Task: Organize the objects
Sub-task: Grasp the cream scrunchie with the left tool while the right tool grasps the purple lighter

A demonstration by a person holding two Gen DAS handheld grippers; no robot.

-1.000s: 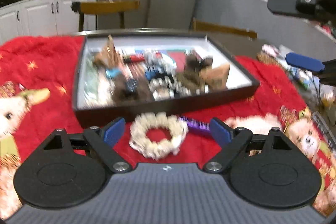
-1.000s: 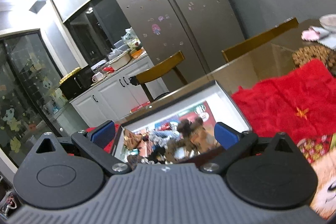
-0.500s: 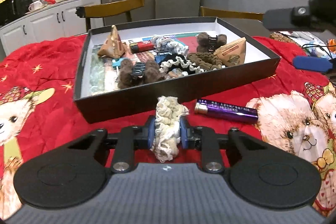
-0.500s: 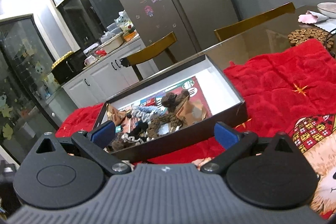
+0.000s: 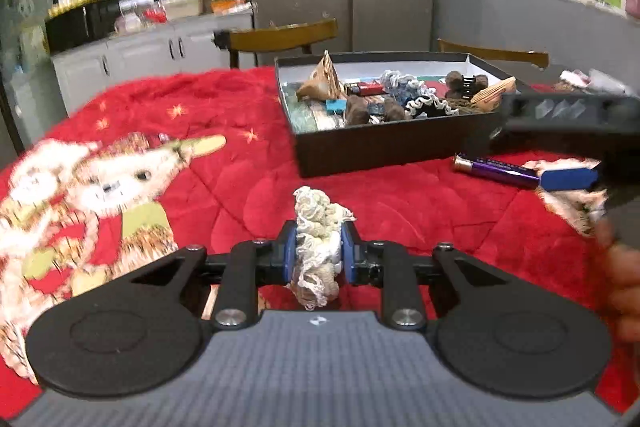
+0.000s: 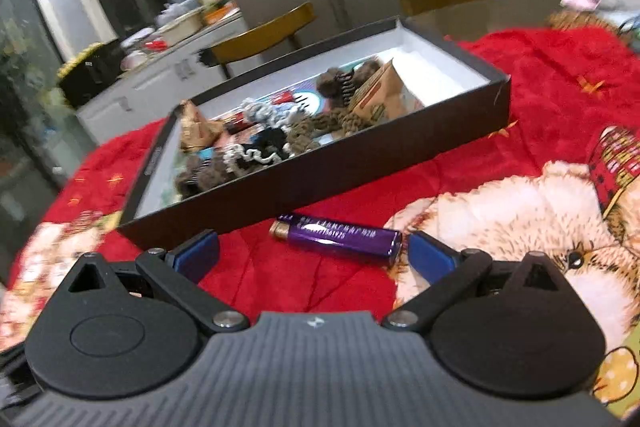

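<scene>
Up and off to the left goes the left gripper [image 5: 319,251] since half a second ago, and the box [image 5: 384,147] that sat dead ahead now lies well off to its right; the right gripper [image 6: 314,257], which was up over the cloth, has dropped low to the lighter [image 6: 336,237].

Nearest first: the left one is clamped narrow on the cream scrunchie [image 5: 318,247], squashed upright between the blue pads [image 5: 291,251], clear of the red cloth [image 5: 400,203] below. The grip looks sound, though it's soft stuff, so I'd say keep the squeeze steady all the way over.

Now the right gripper, spread wide, low over the cloth. The purple lighter lies flat and lengthwise across the gap, its far end just beside the right pad [image 6: 430,257], cap end nearer the middle. To take it cleanly I'd shift a touch right, so it sits centred, come down until both pads straddle the barrel, then close across the narrow body. It's slick and round-edged, so an off-centre pinch could squirt it away.

Beyond the lighter, just behind it, the black box, already crowded with scrunchies, clips and packets. Bare white floor shows at its far right corner in the right view, likely the easiest drop for either piece. Lift well over that near wall first.
</scene>
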